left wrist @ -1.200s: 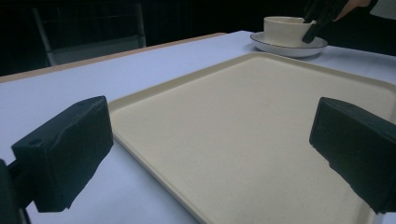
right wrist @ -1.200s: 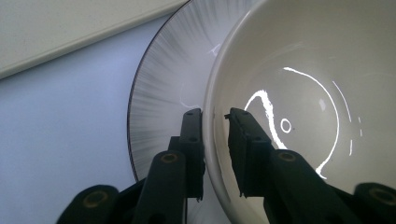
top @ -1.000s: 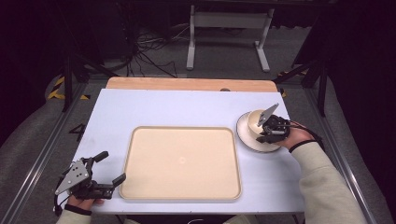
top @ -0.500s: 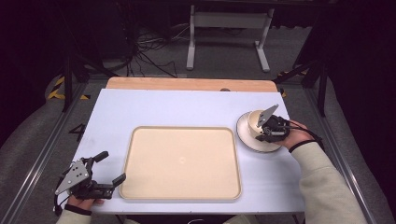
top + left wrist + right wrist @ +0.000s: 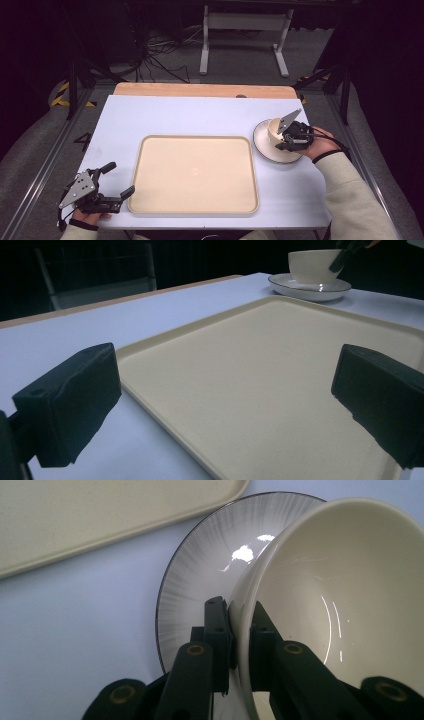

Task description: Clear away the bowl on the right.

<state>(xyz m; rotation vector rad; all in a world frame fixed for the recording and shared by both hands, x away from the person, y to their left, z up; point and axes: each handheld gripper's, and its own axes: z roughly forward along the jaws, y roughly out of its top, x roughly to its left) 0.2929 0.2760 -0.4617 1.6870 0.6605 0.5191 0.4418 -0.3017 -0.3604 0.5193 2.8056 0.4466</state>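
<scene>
The cream ceramic bowl [image 5: 345, 595] sits on a round white saucer with a thin dark rim [image 5: 210, 555], at the right side of the pale blue surface [image 5: 165, 117], just beside the wide cream plastic tray [image 5: 194, 174]. Both bowl and tray look empty. The right gripper [image 5: 239, 630] has its jaws clamped on the bowl's near wall, one jaw outside and one inside the rim. In the high view, the left gripper [image 5: 119, 180] rests at the tray's near left corner, jaws spread wide, holding nothing; the tray's edge lies between them in the left gripper view. Compared with a second ago, bowl, saucer, tray and both grippers sit in the same places.
</scene>
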